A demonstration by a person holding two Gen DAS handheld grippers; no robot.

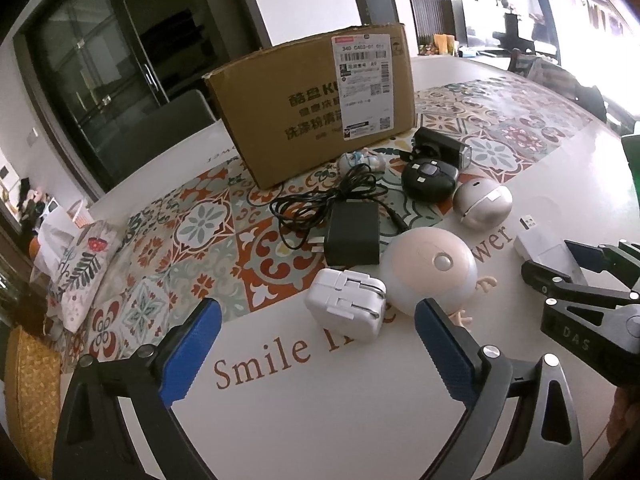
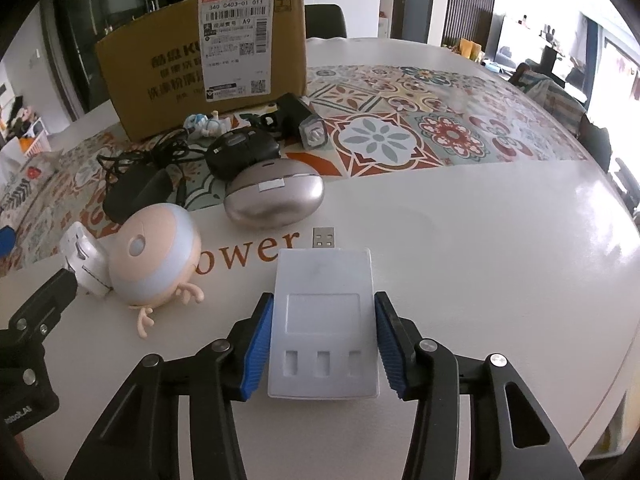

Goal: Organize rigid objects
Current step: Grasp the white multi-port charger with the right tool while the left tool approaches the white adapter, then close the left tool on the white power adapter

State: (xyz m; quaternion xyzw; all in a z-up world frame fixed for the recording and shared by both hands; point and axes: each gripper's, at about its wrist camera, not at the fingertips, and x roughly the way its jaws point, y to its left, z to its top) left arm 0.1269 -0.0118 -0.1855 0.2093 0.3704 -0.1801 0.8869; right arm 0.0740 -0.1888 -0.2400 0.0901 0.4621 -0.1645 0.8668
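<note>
My right gripper [image 2: 322, 344] is shut on a flat white USB device [image 2: 322, 320] that lies on the white table; its blue pads press both long sides, and the plug [image 2: 324, 238] points away. The left wrist view shows the same gripper [image 1: 568, 264] at the right, on the white device [image 1: 538, 248]. My left gripper [image 1: 316, 312] is open and wide, low over the table. A white plug adapter [image 1: 346, 306] lies just past its fingertips, untouched. A round pink-and-white toy figure [image 1: 428, 272] rests beside the adapter.
Further back lie a black power brick [image 1: 352, 234] with a tangled cable, a silver oval mouse [image 1: 482, 204], a black mouse [image 1: 428, 176], a black lamp [image 1: 440, 146] and a small figurine [image 1: 362, 160]. An open cardboard box [image 1: 316, 108] stands behind them on the patterned runner [image 1: 192, 232].
</note>
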